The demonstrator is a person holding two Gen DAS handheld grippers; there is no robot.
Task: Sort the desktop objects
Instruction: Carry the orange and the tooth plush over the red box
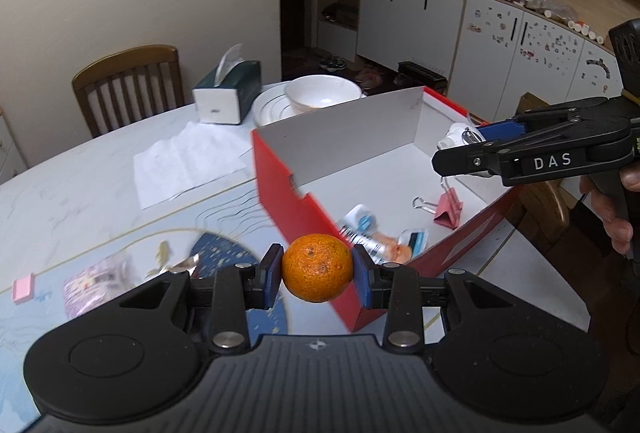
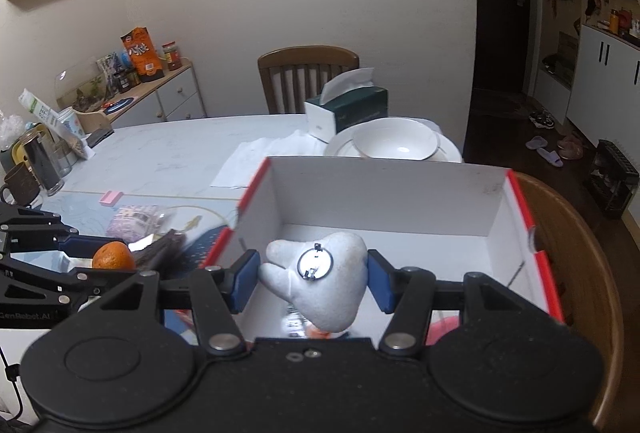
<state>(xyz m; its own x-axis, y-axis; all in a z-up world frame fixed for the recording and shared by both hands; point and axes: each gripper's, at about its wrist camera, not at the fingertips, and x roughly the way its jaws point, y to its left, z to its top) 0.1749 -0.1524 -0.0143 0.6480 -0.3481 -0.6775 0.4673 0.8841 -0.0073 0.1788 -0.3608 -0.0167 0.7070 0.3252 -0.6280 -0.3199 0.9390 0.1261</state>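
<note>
Over near corner of red box [image 1: 304, 209], left gripper [image 1: 317, 270] clamps mandarin [image 1: 317, 267] by its sides, clear of table. Fruit light, soft-skinned, bruises under hard squeeze; grip across widest part looks right. Right gripper [image 2: 313, 279] clenches white tooth-shaped plush keychain [image 2: 320, 285] above box interior. Plush squashy, light, unlikely to slip. Pink binder clip [image 1: 446, 207] already inside, right side.

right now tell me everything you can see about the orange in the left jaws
The orange is small and round, with dimpled bright peel, a few dark specks and a stem scar facing the camera. It looks whole and unpeeled. The left gripper is shut on it, one blue pad against each side, holding it clear of the table beside the red box's near corner, not yet over its opening.
</note>
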